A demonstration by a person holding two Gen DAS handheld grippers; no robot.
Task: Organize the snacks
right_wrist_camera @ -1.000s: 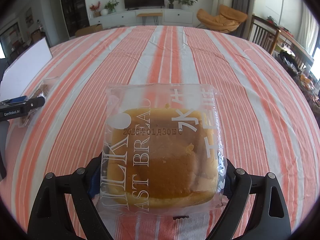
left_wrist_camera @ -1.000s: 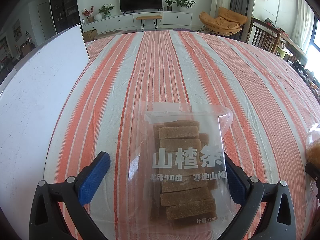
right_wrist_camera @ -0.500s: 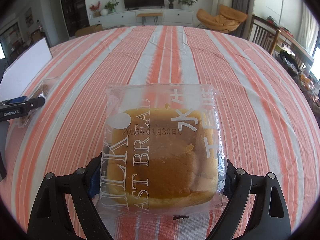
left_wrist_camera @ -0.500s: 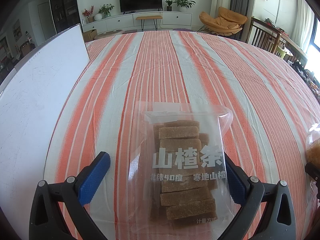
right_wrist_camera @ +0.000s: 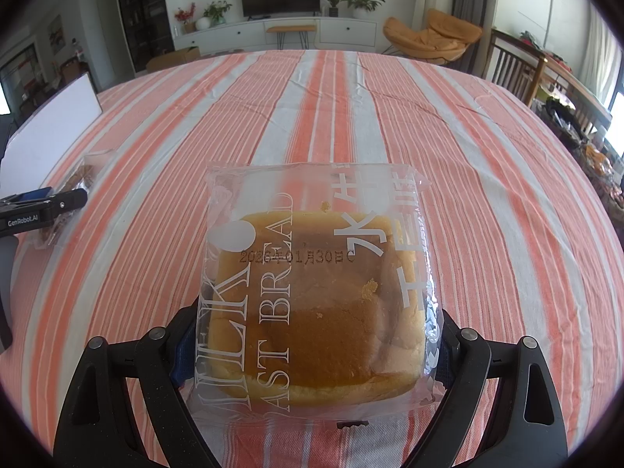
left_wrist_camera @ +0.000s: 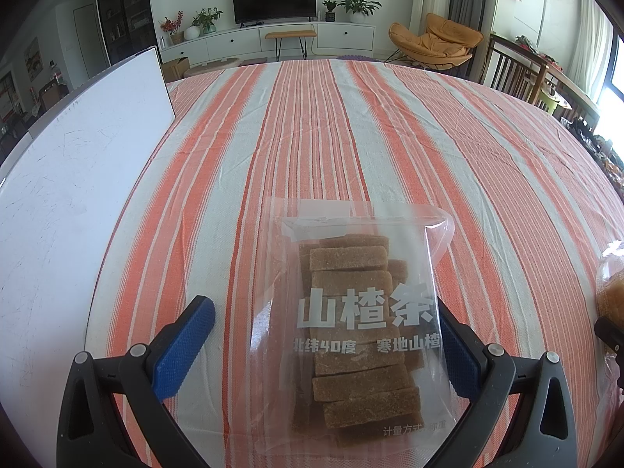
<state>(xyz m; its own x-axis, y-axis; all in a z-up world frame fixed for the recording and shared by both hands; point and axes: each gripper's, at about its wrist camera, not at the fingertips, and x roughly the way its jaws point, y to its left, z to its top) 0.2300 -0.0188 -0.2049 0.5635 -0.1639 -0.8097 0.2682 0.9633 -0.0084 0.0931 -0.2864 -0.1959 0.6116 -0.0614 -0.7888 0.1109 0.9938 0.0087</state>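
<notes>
A clear bag of brown hawthorn strips (left_wrist_camera: 351, 331) lies on the striped tablecloth between the fingers of my left gripper (left_wrist_camera: 323, 347). The left gripper is open: its left blue pad (left_wrist_camera: 183, 347) stands apart from the bag, and the right pad is at the bag's edge. A clear pack of milk toast bread (right_wrist_camera: 312, 292) sits between the fingers of my right gripper (right_wrist_camera: 312, 347), whose pads touch both sides of the pack. The left gripper (right_wrist_camera: 43, 206) and the hawthorn bag (right_wrist_camera: 78, 187) also show at the left of the right wrist view.
A white board (left_wrist_camera: 70, 179) lies along the table's left side. The orange-and-white striped cloth (left_wrist_camera: 351, 124) stretches far ahead. Wooden chairs (left_wrist_camera: 518, 66) stand at the right edge, with a TV unit and an orange lounge chair beyond the table.
</notes>
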